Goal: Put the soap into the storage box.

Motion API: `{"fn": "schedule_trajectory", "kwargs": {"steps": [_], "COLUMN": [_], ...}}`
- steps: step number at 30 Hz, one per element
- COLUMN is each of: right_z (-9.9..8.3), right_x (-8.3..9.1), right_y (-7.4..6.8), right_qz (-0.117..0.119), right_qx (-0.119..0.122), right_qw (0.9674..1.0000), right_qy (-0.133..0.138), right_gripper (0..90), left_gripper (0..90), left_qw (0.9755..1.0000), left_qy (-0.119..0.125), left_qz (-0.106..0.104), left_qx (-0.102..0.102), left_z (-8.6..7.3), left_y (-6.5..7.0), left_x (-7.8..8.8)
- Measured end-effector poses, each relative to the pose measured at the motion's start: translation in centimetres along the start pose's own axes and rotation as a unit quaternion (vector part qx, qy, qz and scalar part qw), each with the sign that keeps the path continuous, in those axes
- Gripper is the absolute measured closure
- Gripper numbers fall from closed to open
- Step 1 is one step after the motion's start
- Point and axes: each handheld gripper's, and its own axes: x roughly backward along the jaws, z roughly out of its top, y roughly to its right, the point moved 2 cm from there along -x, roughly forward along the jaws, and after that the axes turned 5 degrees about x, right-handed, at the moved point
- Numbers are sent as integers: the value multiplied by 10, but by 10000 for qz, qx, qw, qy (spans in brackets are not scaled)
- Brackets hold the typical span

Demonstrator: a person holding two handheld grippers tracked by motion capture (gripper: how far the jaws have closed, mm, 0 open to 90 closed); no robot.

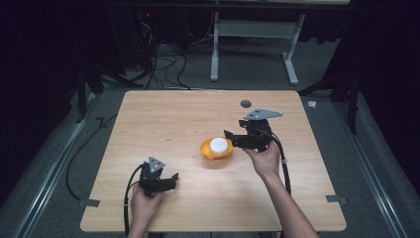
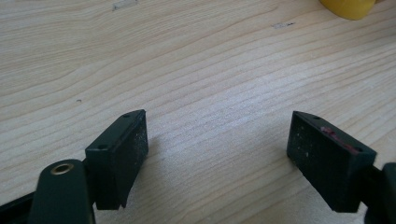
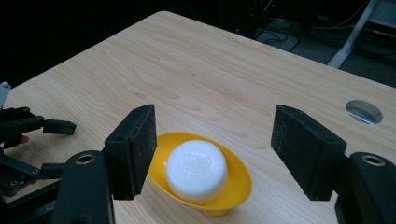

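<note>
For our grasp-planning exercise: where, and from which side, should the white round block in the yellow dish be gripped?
Probably best to grip the white block by its upright side wall, on the part that stands above the rim of the yellow dish. Come from above, with the jaws on opposite sides of the block. Its flat top and straight round sides stand proud of the shallow dish, while the rim blocks a low, sideways approach.

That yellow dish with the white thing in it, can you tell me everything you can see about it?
The yellow dish is a small, shallow oval bowl that looks like smooth, shiny plastic, with a little foot under it. It stands upright near the middle of the wooden table. A round white block with a flat top, maybe soap, sits inside it and fills much of the hollow. Nothing else touches the dish: the right gripper hovers above it with its jaws wide apart.
</note>
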Motion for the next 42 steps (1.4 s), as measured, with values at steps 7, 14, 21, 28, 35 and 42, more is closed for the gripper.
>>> {"fn": "schedule_trajectory", "kwargs": {"steps": [7,14,21,28,35,42], "right_z": [-4,-7,-14,-18,-23,-35], "right_x": [16,31,45,62,74,82], "right_y": [6,11,19,23,29,34], "right_qz": [-82,-180,-262,-378,-525,-618], "right_qx": [-86,-94,-173,-223,-231,-367], "right_qw": [9998,9996,9989,9980,9967,9957], "right_qy": [128,206,339,446,582,593], "right_gripper": [319,319,320,320,322,322], "left_gripper": [209,209,209,209,209,209], "left_qw": [10000,10000,10000,10000,10000,10000], "left_qy": [-6,0,0,1,2,1], "left_qz": [6,2,3,4,-8,-10], "left_qx": [-2,0,0,1,-16,-20], "left_z": [0,0,0,0,0,0], "left_y": [0,0,0,0,0,1], "left_x": [0,0,0,0,0,0]}}
